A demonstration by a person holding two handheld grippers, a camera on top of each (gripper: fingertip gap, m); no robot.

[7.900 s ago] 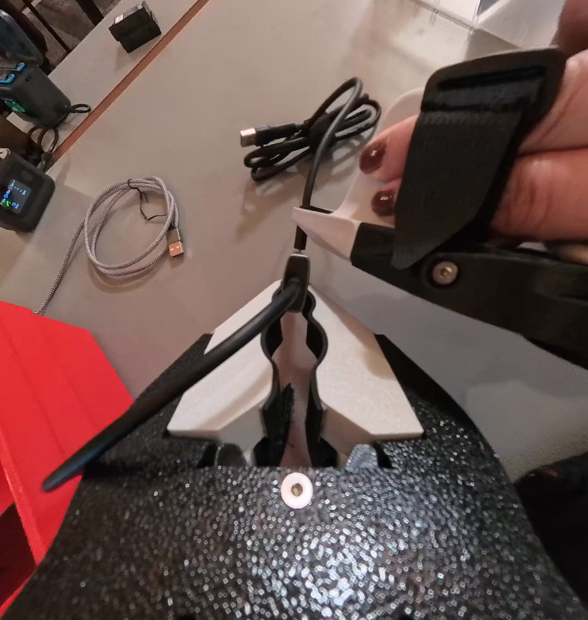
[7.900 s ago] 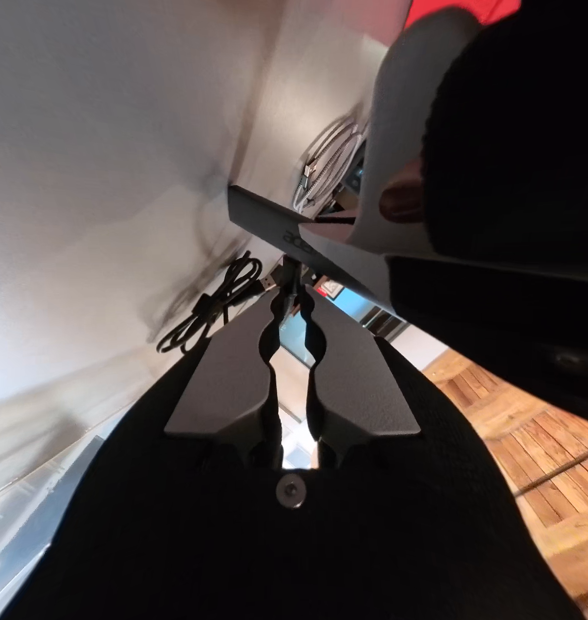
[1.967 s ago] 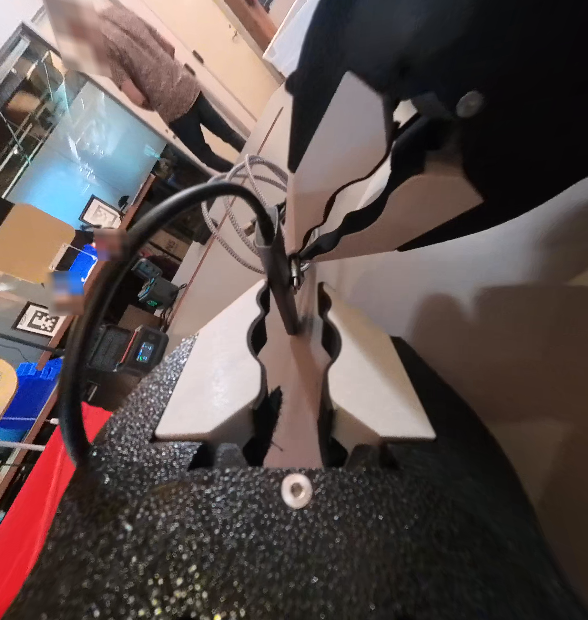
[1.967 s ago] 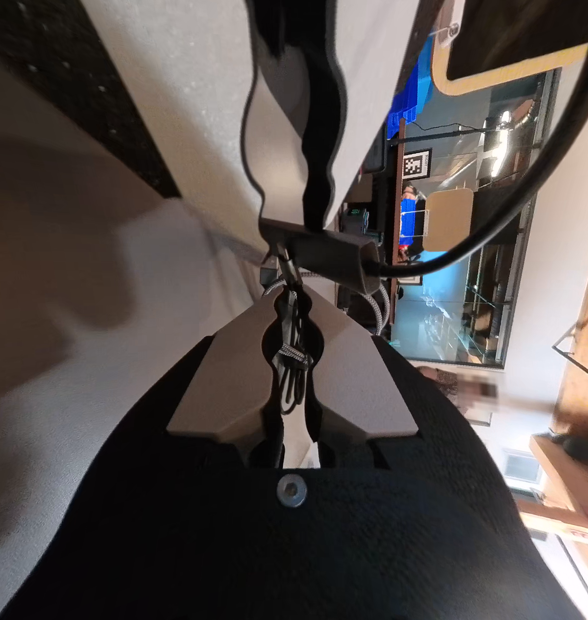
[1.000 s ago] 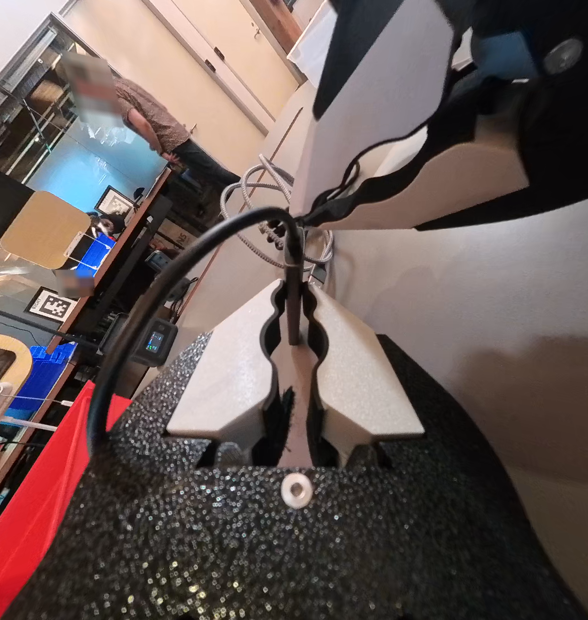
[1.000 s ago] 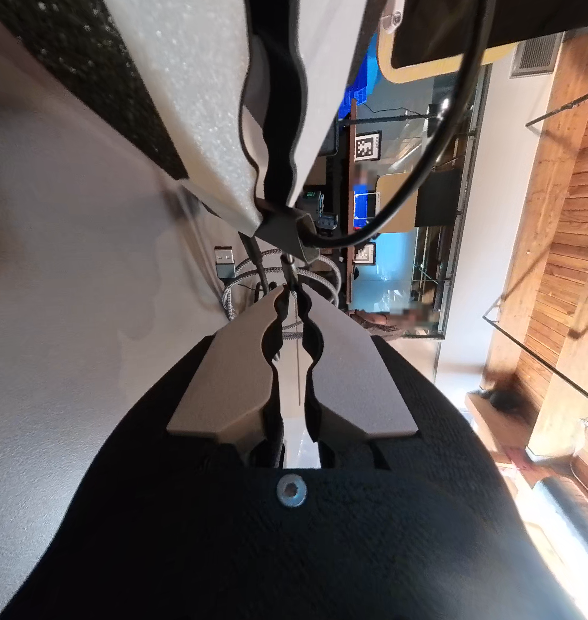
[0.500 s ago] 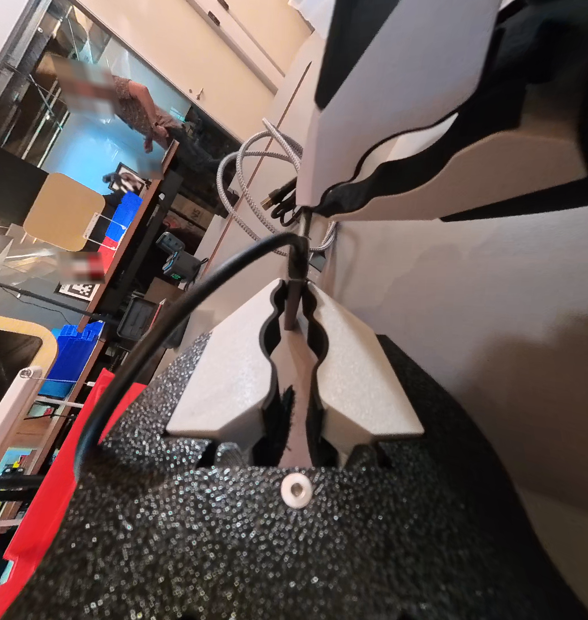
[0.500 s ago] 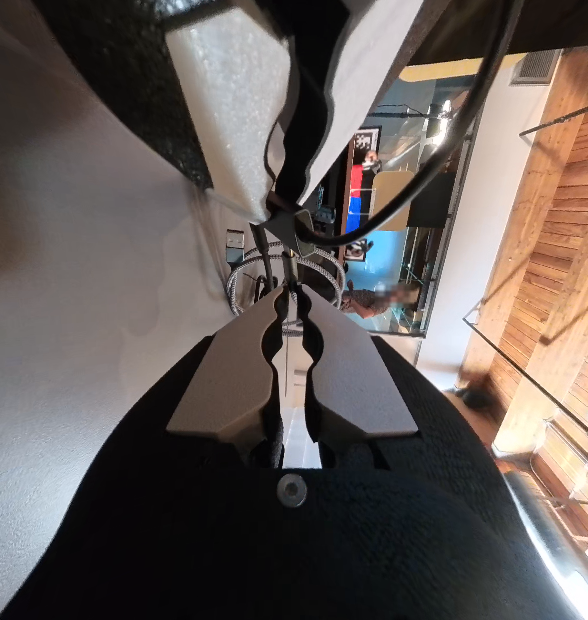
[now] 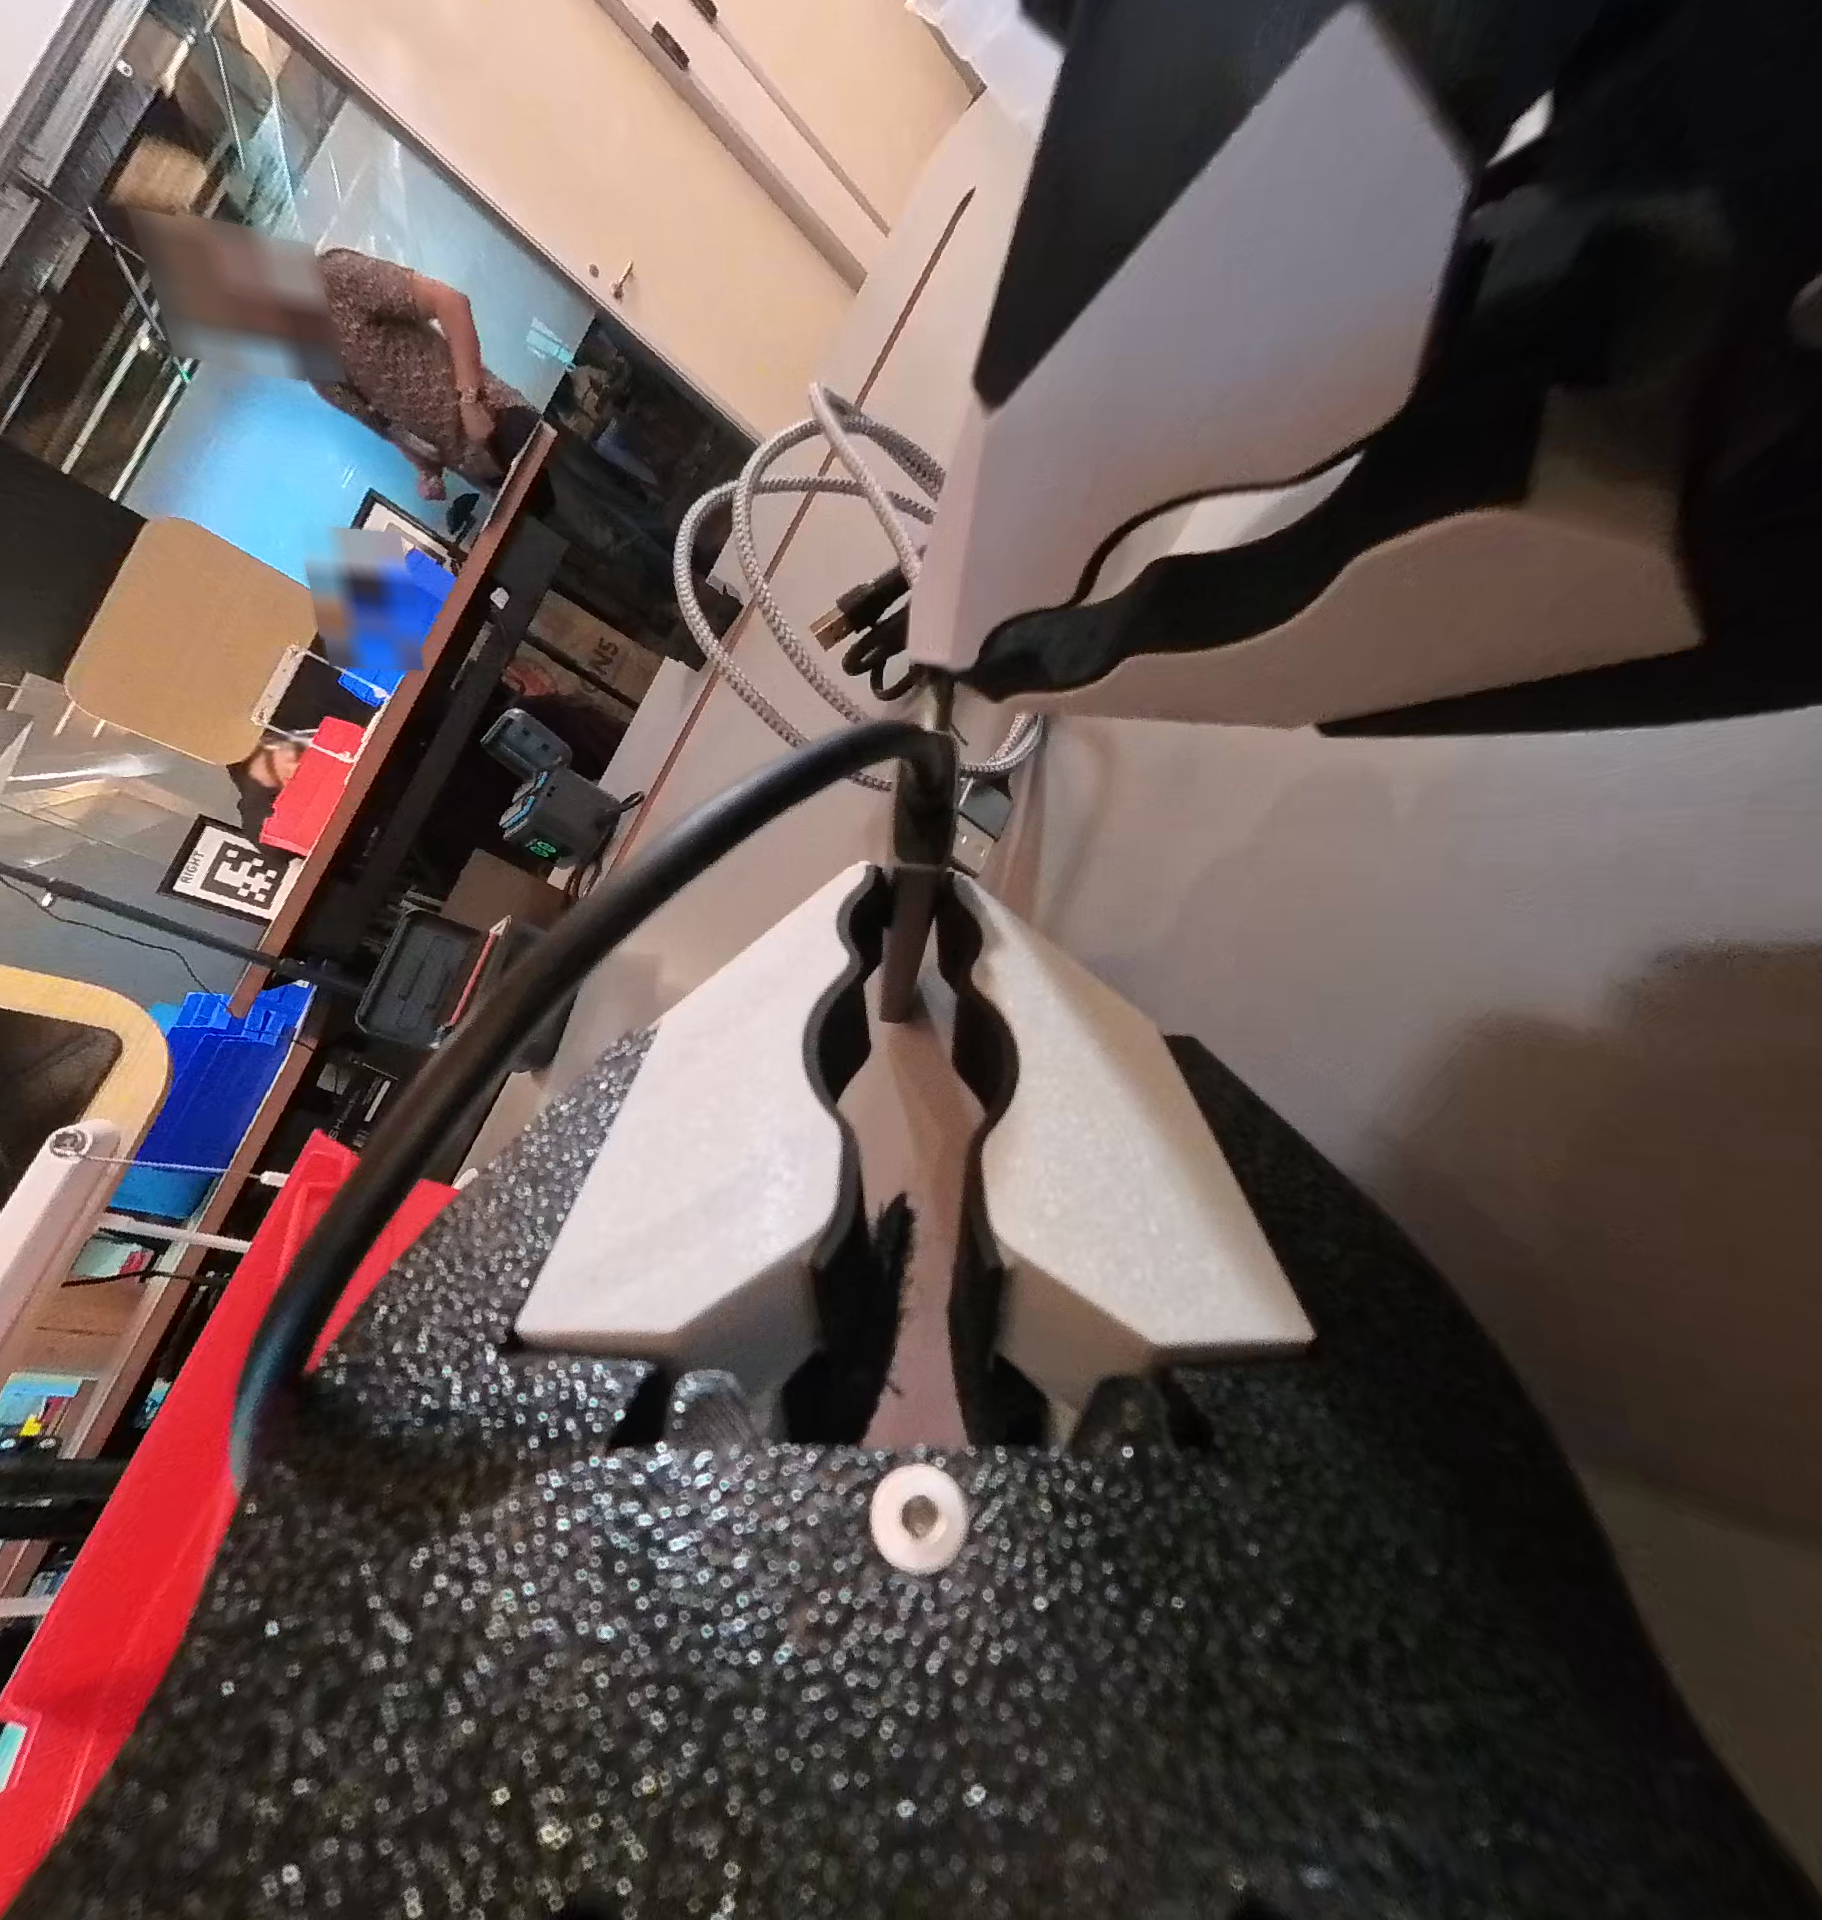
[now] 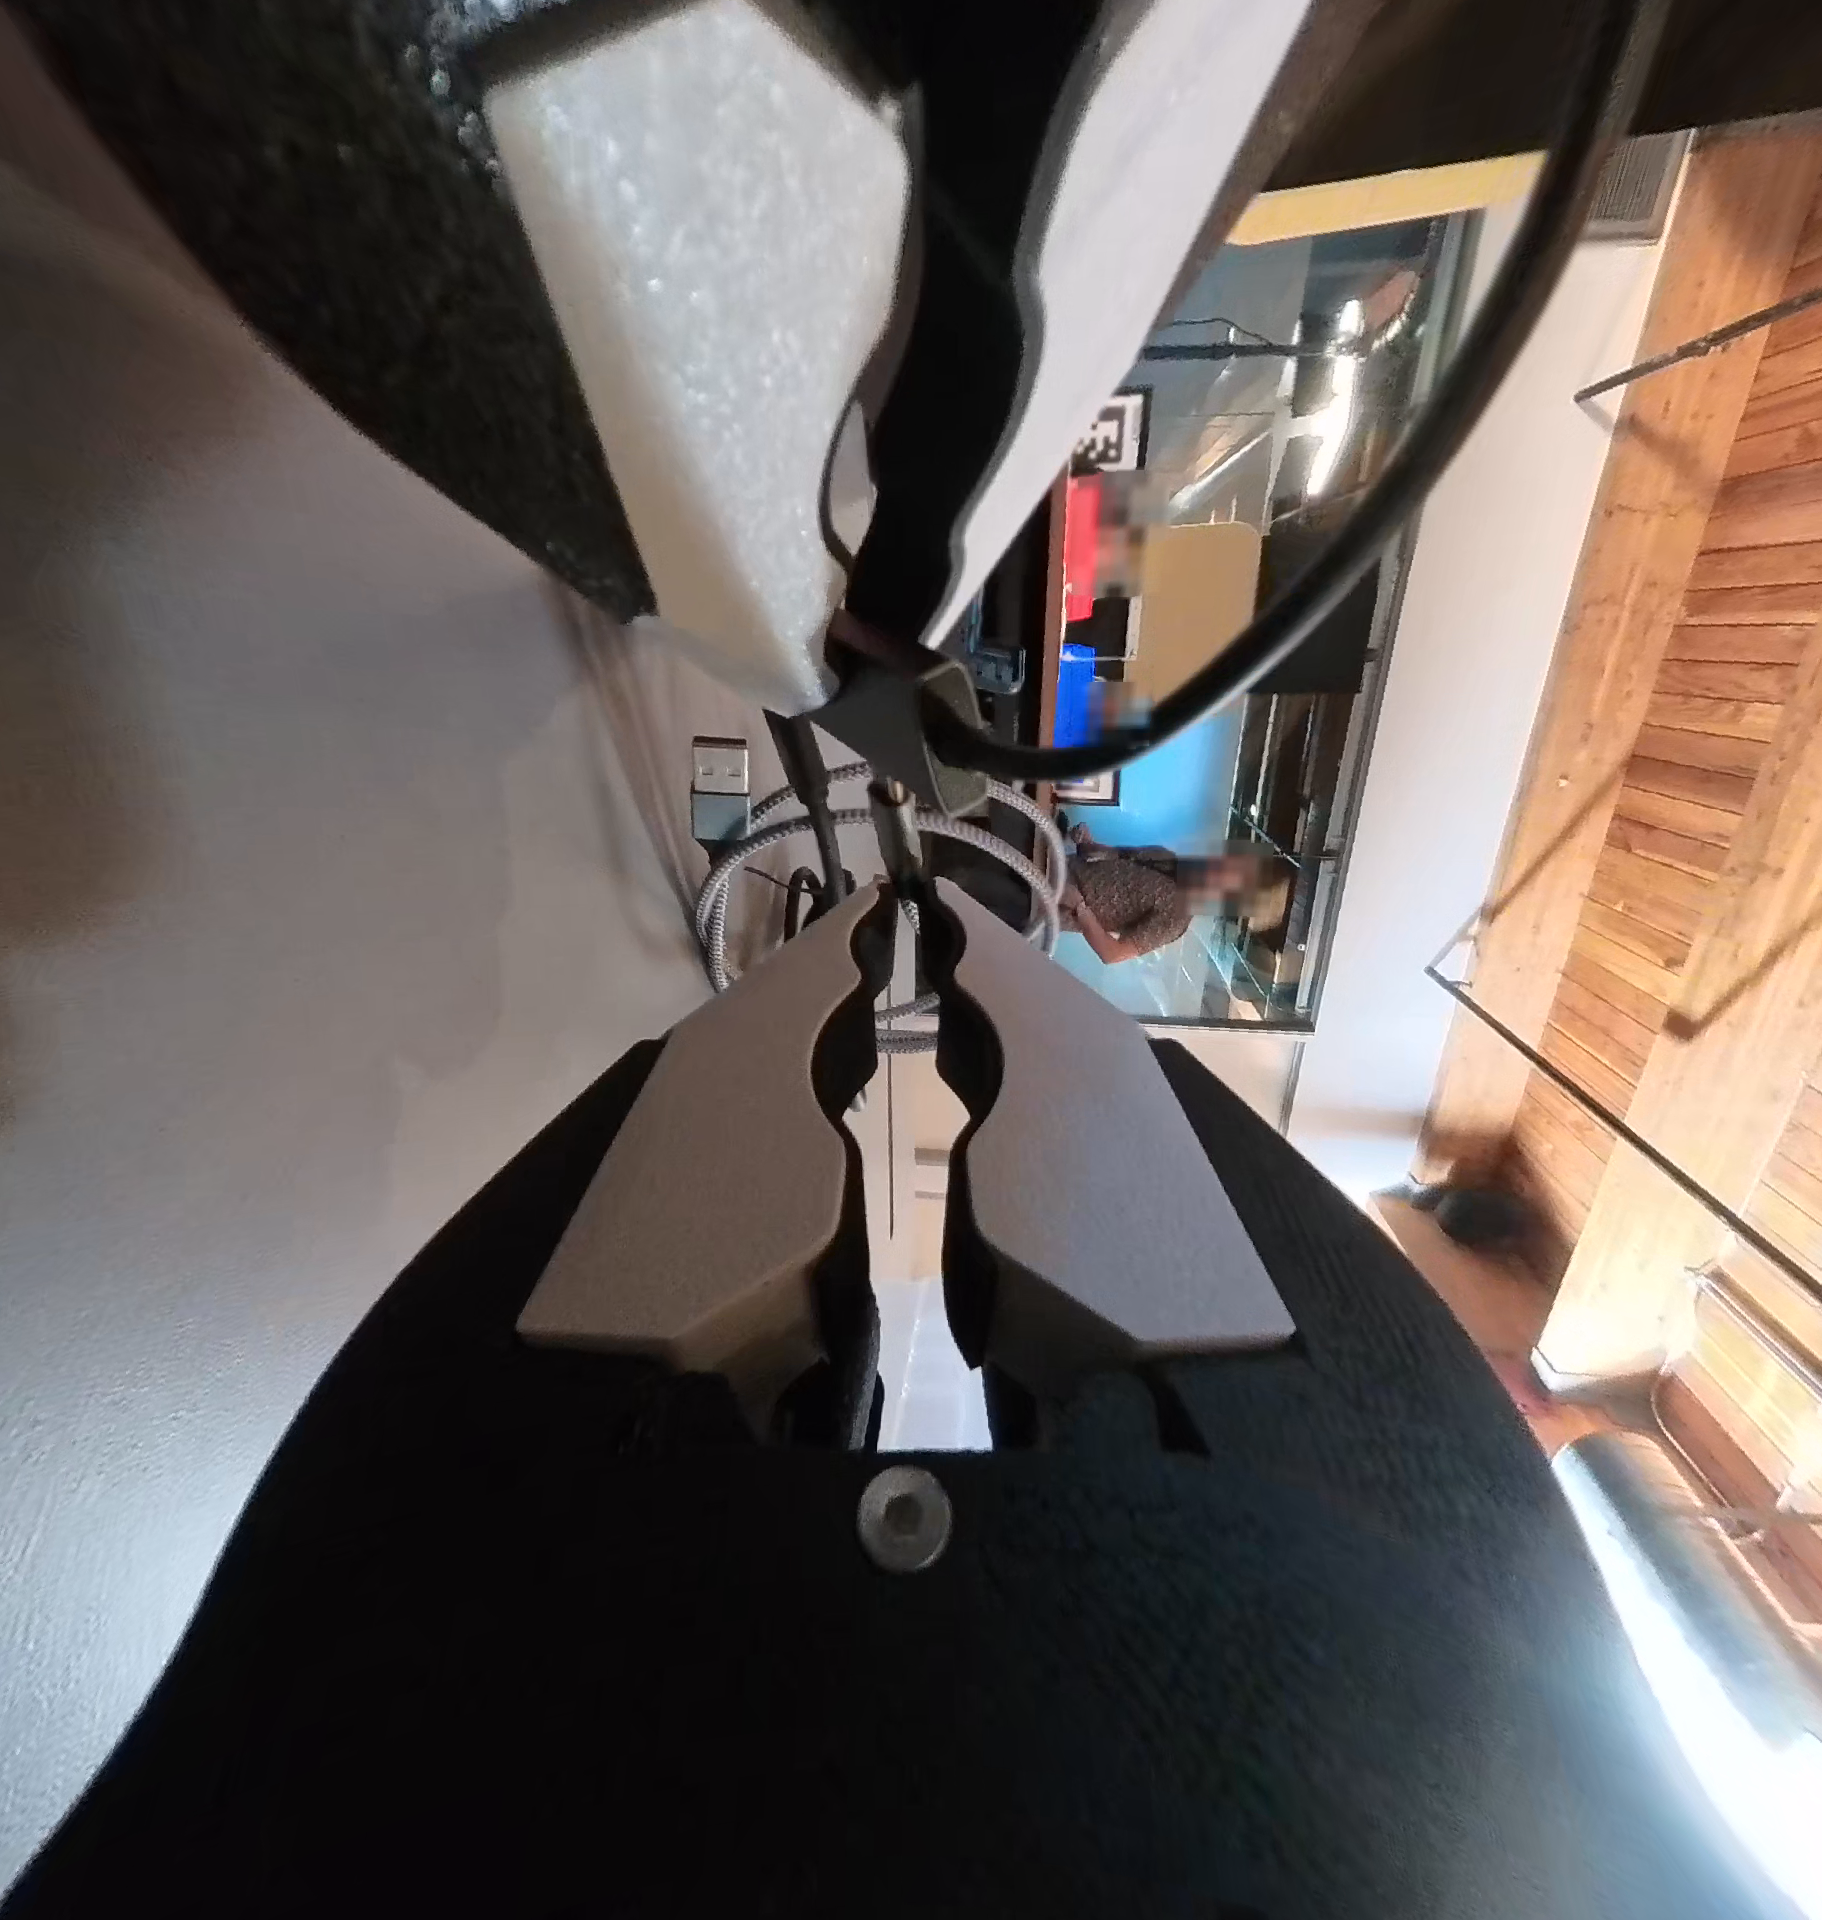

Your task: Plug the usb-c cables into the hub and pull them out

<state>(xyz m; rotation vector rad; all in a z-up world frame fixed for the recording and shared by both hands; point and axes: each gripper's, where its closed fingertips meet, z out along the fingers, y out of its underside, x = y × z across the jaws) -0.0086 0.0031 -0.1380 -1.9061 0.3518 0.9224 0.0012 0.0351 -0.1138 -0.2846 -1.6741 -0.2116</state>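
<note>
The left gripper (image 9: 912, 883) is shut tight on the thin dark hub (image 9: 922, 810). The right gripper (image 10: 902, 894) is pinched on the usb-c plug (image 10: 894, 831), and the plug points right at the hub.

A second ago the right gripper sat snug against the hub. Now a little shiny bit of the plug shows just at the hub's edge. Both grippers have also tipped a bit. I think the plug is only partly in, but I cannot tell if it is going in or coming out.

A thick black cable (image 9: 574, 935) bends away from the hub. Beside the hub is a pale table (image 9: 1406, 935). Just past the hub, grey woven cables (image 9: 761, 582) lie in loops on it. Far behind the hub a person (image 9: 408, 353) stands by a glass wall, with blue boxes (image 9: 211, 1081) near. Off to one side of the hub is a wooden wall (image 10: 1665, 727).
</note>
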